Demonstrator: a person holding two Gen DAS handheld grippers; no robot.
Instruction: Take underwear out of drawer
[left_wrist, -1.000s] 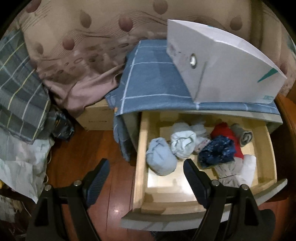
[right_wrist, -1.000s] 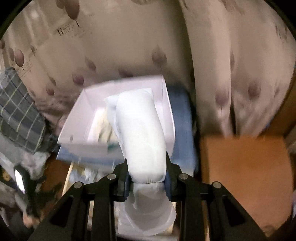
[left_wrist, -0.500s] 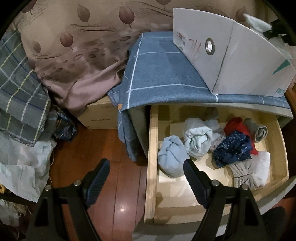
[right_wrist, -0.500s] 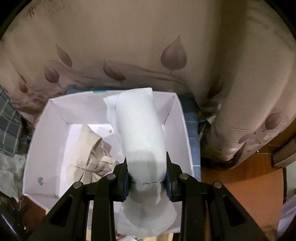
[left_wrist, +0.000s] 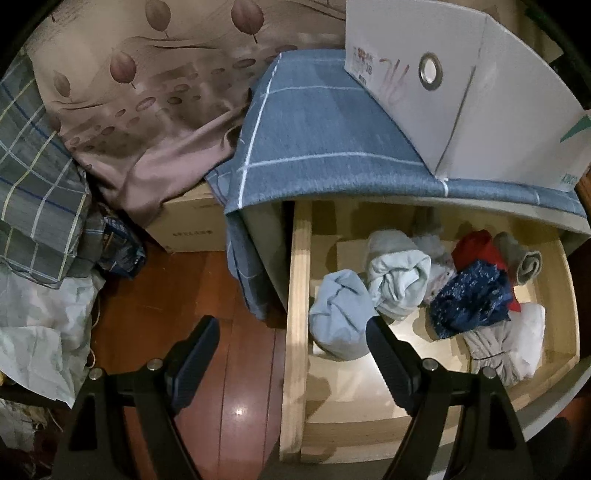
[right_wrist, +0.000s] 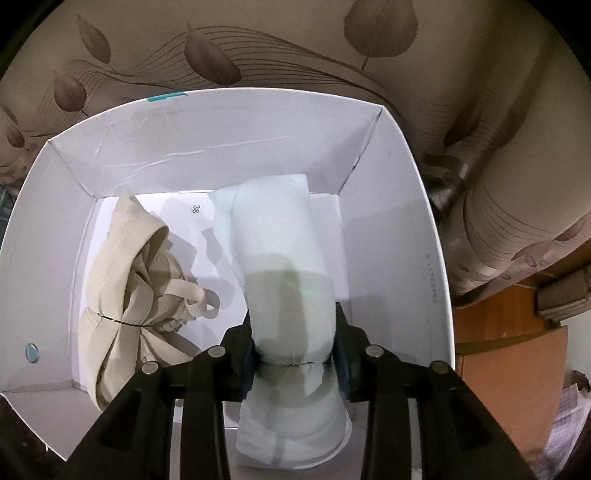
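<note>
Right gripper (right_wrist: 295, 354): jaws just easing apart, pale roll (right_wrist: 280, 266) between them, lowered into white box (right_wrist: 417, 206) beside beige garment (right_wrist: 129, 280); for release
Left gripper (left_wrist: 291, 350): spread wide, empty; poised over drawer (left_wrist: 299, 295) near light-blue bundle (left_wrist: 340, 314); likely next pick
Remaining underwear: heaped in drawer

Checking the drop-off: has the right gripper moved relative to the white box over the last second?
Yes. The right gripper, jaws just opening around the pale rolled underwear, has come down over the white box, beside the beige garment.

hidden: box interior (left_wrist: 461, 96) | cut off (right edge): drawer (left_wrist: 299, 295)
</note>
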